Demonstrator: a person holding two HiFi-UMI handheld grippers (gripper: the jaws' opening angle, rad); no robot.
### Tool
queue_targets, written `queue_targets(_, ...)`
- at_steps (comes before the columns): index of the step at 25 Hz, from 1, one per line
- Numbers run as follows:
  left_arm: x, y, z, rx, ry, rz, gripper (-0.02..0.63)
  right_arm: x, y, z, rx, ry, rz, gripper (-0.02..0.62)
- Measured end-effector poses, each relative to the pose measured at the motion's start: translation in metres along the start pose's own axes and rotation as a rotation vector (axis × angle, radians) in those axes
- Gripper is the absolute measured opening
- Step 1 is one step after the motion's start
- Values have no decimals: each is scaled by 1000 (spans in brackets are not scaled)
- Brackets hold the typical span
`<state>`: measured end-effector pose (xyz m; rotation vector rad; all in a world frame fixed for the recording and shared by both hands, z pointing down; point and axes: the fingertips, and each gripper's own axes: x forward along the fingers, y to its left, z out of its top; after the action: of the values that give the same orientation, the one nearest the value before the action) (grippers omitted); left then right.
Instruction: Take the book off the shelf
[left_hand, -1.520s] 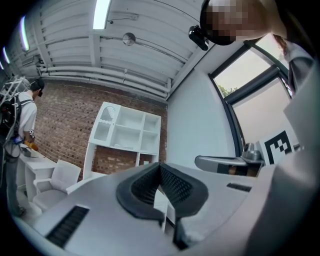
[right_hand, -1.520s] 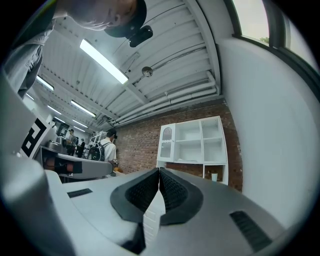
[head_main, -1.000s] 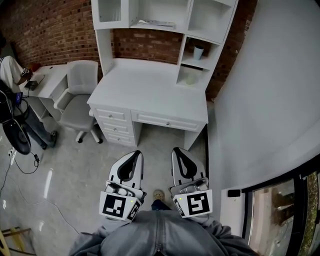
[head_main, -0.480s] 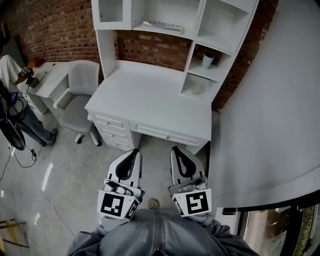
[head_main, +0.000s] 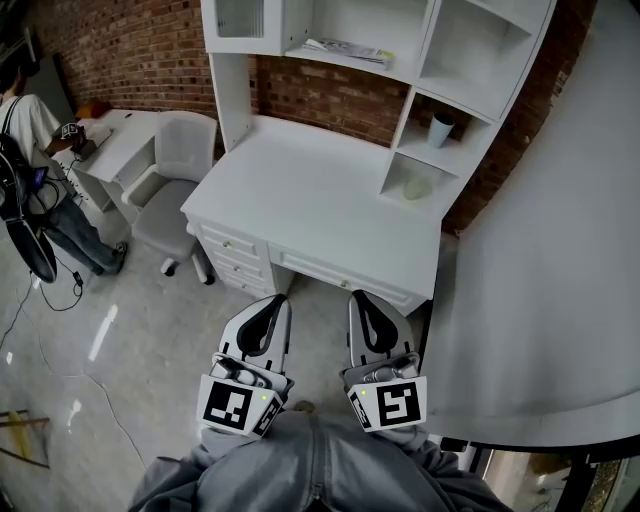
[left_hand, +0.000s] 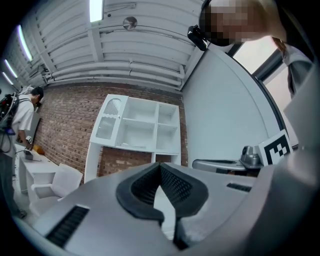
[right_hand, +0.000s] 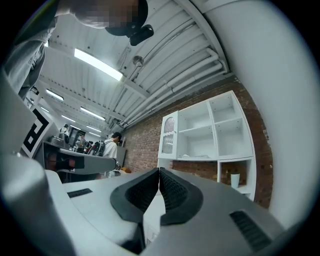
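Note:
The book (head_main: 346, 48) lies flat on the upper shelf of the white desk hutch (head_main: 232, 75), far ahead of both grippers. It shows as a thin flat thing in the left gripper view (left_hand: 131, 145) and the right gripper view (right_hand: 198, 156). My left gripper (head_main: 277, 302) and right gripper (head_main: 357, 297) are held side by side low at my waist, short of the desk's front edge. Both point toward the desk (head_main: 310, 190). Each has its jaws shut with nothing between them (left_hand: 160, 165) (right_hand: 159, 170).
A white cup (head_main: 440, 130) and a small round dish (head_main: 417, 188) sit in the hutch's right compartments. A grey office chair (head_main: 178, 185) stands left of the desk, with a side desk (head_main: 118, 148) and a person (head_main: 30, 130) beyond. A curved white wall (head_main: 560, 260) rises on the right.
The desk and hutch have slid right and down in the head view and look a little nearer. Both grippers stay shut and side by side at my waist.

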<state>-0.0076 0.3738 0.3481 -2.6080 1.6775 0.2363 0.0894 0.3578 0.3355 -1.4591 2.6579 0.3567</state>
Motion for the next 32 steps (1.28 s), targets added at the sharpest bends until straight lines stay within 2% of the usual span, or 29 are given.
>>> queue_targets(7,11,4,0,3,17,12,6,10,-7,-2,15,2,14,27)
queue_targets(18,51,26,-6,4,16,-11,6,43,-31,-15,3,12,-20,27)
queue_targets(32,142,121,-6,-8,11,-43,5,168,-52,-34,-13,17,-51,28)
